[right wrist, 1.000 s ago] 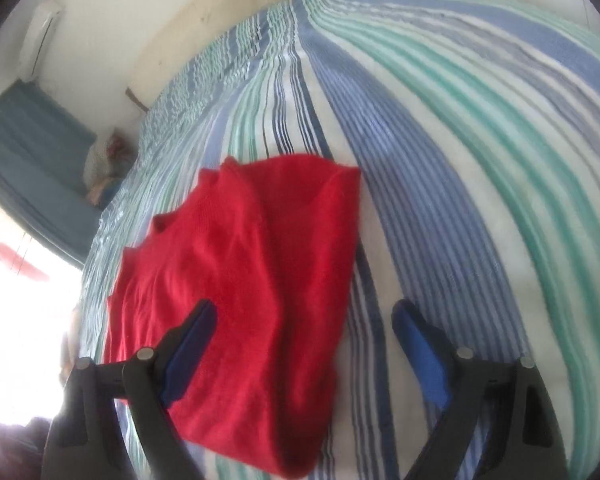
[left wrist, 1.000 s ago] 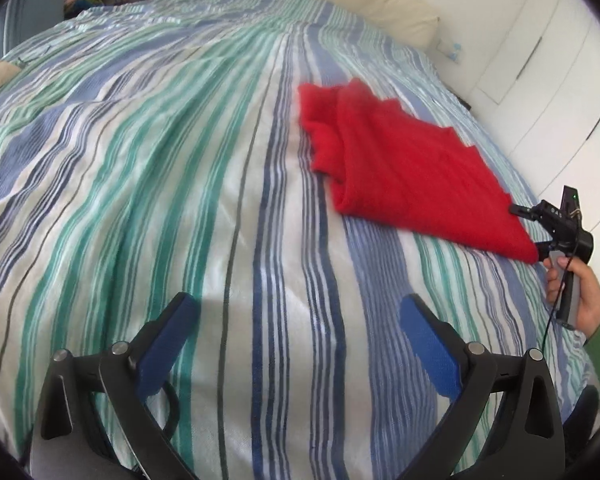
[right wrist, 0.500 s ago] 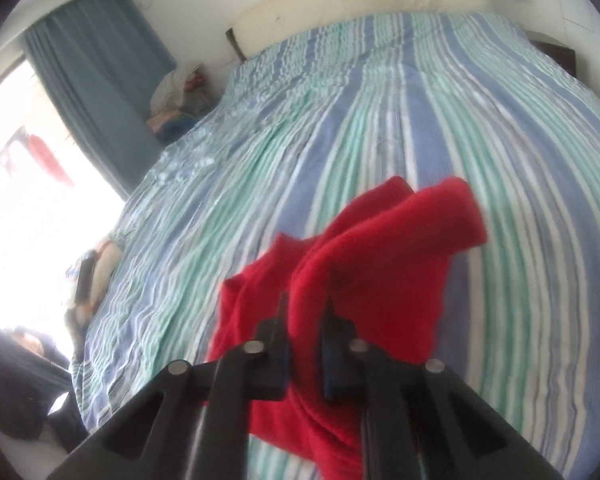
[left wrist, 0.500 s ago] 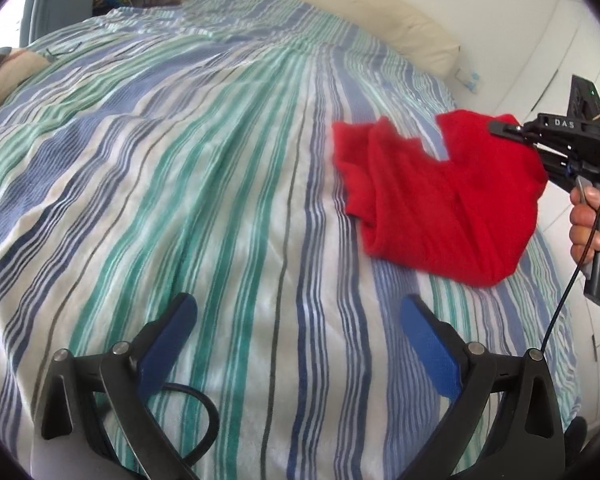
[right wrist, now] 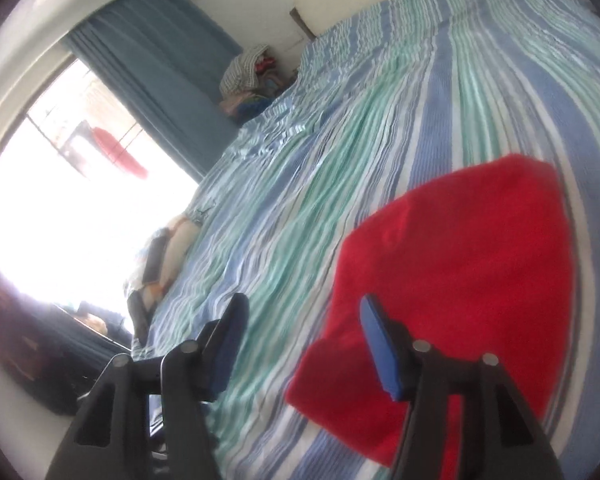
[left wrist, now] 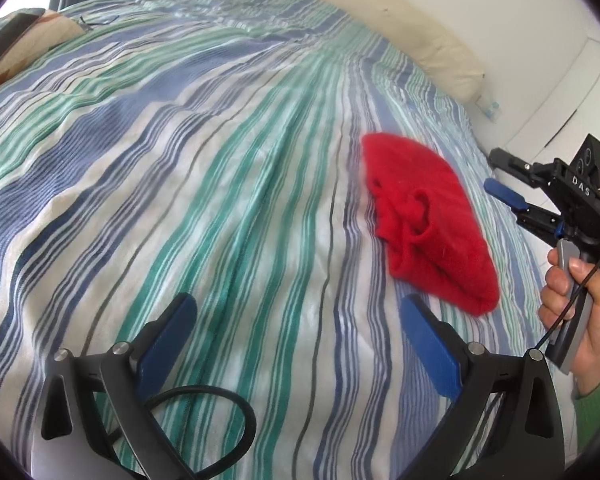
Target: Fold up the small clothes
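Note:
A red garment (left wrist: 428, 220) lies folded in a compact bundle on the striped bedspread (left wrist: 180, 160), right of centre in the left wrist view. It fills the lower right of the right wrist view (right wrist: 452, 272). My left gripper (left wrist: 296, 328) is open and empty, low over the bedspread, near the garment's front left. My right gripper (right wrist: 304, 320) is open and empty, just above the garment's near left edge. It also shows in the left wrist view (left wrist: 496, 172), held to the right of the garment.
A cream pillow (left wrist: 400, 28) lies along the headboard wall. A patterned cushion with a phone (left wrist: 8, 40) sits at the far left edge of the bed. A pile of clothes (right wrist: 252, 80) stands by the blue curtain (right wrist: 160, 92). White wardrobe doors (left wrist: 560, 92) are on the right.
My right gripper, shut on the lifted red garment half a second ago, has opened and let it go. The garment now lies folded over on the bed. The left gripper stayed open.

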### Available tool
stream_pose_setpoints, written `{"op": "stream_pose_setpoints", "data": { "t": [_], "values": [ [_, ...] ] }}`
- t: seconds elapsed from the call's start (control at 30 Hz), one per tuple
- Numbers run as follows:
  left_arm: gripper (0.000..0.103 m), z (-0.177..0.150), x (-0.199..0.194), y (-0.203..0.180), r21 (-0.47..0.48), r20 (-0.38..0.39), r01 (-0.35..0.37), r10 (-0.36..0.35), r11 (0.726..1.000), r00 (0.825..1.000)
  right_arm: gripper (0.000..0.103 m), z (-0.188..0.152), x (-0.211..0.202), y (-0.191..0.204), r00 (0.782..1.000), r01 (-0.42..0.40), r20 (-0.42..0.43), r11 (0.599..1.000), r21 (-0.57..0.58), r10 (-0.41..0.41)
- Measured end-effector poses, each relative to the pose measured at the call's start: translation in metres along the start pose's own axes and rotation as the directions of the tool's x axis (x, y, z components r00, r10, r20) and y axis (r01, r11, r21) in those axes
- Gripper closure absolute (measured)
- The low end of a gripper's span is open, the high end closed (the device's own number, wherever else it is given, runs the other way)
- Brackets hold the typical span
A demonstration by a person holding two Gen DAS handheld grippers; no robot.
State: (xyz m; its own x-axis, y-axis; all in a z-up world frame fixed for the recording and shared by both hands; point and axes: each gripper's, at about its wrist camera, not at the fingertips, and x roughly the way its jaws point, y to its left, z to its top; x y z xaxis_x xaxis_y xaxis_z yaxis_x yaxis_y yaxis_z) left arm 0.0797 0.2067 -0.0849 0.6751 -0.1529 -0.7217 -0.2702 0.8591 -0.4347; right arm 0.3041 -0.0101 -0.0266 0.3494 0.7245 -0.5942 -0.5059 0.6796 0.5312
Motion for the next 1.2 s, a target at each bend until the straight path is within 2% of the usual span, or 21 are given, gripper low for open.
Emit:
{"op": "stream_pose_setpoints", "data": {
  "t": [0.07, 0.1, 0.17, 0.23, 0.27, 0.33, 0.4, 0.47, 0.53, 0.6, 0.67, 0.73, 0.8, 0.83, 0.93, 1.0, 1.03, 1.07, 1.13, 1.2],
  "values": [
    [0.001, -0.001, 0.003, -0.003, 0.005, -0.009, -0.004, 0.004, 1.0, 1.0, 0.044, -0.003, -0.008, 0.003, 0.992, 0.126, 0.008, 0.988, -0.093, -0.126],
    [0.001, -0.001, 0.005, -0.004, 0.012, -0.013, -0.013, 0.013, 1.0, 1.0, 0.045, -0.007, -0.006, 0.003, 0.99, 0.141, -0.011, 0.982, -0.128, -0.143],
    [0.001, -0.003, 0.008, -0.006, 0.027, -0.011, -0.041, 0.041, 0.999, 0.999, 0.05, -0.021, 0.012, 0.011, 0.988, 0.131, -0.056, 0.97, -0.204, -0.145],
    [0.001, -0.004, 0.009, -0.006, 0.044, 0.004, -0.072, 0.072, 0.996, 0.997, 0.055, -0.043, 0.034, 0.021, 0.986, 0.11, -0.087, 0.942, -0.316, -0.145],
    [0.001, -0.005, 0.009, -0.007, 0.055, 0.013, -0.088, 0.087, 0.995, 0.996, 0.063, -0.057, 0.049, 0.026, 0.982, 0.092, -0.125, 0.93, -0.355, -0.145],
    [0.001, -0.007, 0.009, -0.007, 0.074, 0.026, -0.115, 0.114, 0.991, 0.993, 0.066, -0.085, 0.072, 0.025, 0.964, 0.083, -0.201, 0.912, -0.403, -0.177],
    [0.001, -0.008, 0.01, -0.007, 0.086, 0.023, -0.127, 0.125, 0.988, 0.992, 0.066, -0.102, 0.066, 0.032, 0.966, 0.104, -0.164, 0.88, -0.464, -0.2],
    [0.001, -0.008, 0.012, -0.009, 0.092, 0.011, -0.128, 0.128, 0.988, 0.992, 0.066, -0.097, 0.05, 0.032, 0.969, 0.101, -0.162, 0.893, -0.438, -0.189],
    [0.001, -0.008, 0.013, -0.014, 0.101, 0.007, -0.12, 0.12, 0.988, 0.993, 0.066, -0.089, 0.024, 0.032, 0.977, 0.115, -0.118, 0.9, -0.421, -0.18],
    [0.001, -0.009, 0.013, -0.018, 0.115, 0.008, -0.115, 0.115, 0.987, 0.993, 0.063, -0.081, -0.005, 0.029, 0.977, 0.173, -0.041, 0.888, -0.426, -0.21],
    [0.001, -0.012, 0.015, -0.021, 0.132, 0.006, -0.124, 0.125, 0.983, 0.992, 0.059, -0.076, -0.025, 0.017, 0.966, 0.244, 0.022, 0.876, -0.415, -0.258],
    [0.001, -0.014, 0.019, -0.023, 0.148, -0.003, -0.142, 0.144, 0.979, 0.99, 0.058, -0.078, -0.027, -0.004, 0.95, 0.294, 0.013, 0.877, -0.381, -0.312],
    [0.001, -0.016, 0.022, -0.025, 0.164, -0.006, -0.159, 0.162, 0.974, 0.987, 0.057, -0.092, -0.018, -0.033, 0.938, 0.297, -0.073, 0.897, -0.329, -0.338],
    [0.001, -0.017, 0.023, -0.025, 0.171, -0.003, -0.167, 0.17, 0.971, 0.985, 0.057, -0.1, -0.018, -0.041, 0.937, 0.297, -0.085, 0.901, -0.317, -0.339],
    [0.001, -0.02, 0.025, -0.027, 0.187, 0.003, -0.184, 0.187, 0.965, 0.982, 0.054, -0.116, -0.039, -0.038, 0.944, 0.303, -0.03, 0.897, -0.322, -0.33],
    [0.001, -0.02, 0.027, -0.028, 0.195, 0.002, -0.196, 0.2, 0.961, 0.98, 0.04, -0.123, -0.058, -0.033, 0.946, 0.311, 0.003, 0.903, -0.295, -0.325],
    [0.001, -0.021, 0.028, -0.028, 0.198, 0.001, -0.202, 0.206, 0.959, 0.978, 0.027, -0.127, -0.067, -0.031, 0.941, 0.332, 0.031, 0.9, -0.284, -0.337],
    [0.001, -0.021, 0.029, -0.029, 0.2, 0.0, -0.207, 0.212, 0.958, 0.977, 0.02, -0.132, -0.075, -0.027, 0.928, 0.369, 0.064, 0.887, -0.277, -0.366],
    [0.001, -0.022, 0.031, -0.029, 0.202, -0.001, -0.213, 0.217, 0.956, 0.976, 0.02, -0.14, -0.085, -0.02, 0.892, 0.452, 0.106, 0.847, -0.28, -0.44],
    [0.001, -0.023, 0.031, -0.029, 0.207, -0.002, -0.216, 0.221, 0.954, 0.975, 0.02, -0.146, -0.088, -0.014, 0.849, 0.524, 0.109, 0.8, -0.292, -0.516]
  ]
}}
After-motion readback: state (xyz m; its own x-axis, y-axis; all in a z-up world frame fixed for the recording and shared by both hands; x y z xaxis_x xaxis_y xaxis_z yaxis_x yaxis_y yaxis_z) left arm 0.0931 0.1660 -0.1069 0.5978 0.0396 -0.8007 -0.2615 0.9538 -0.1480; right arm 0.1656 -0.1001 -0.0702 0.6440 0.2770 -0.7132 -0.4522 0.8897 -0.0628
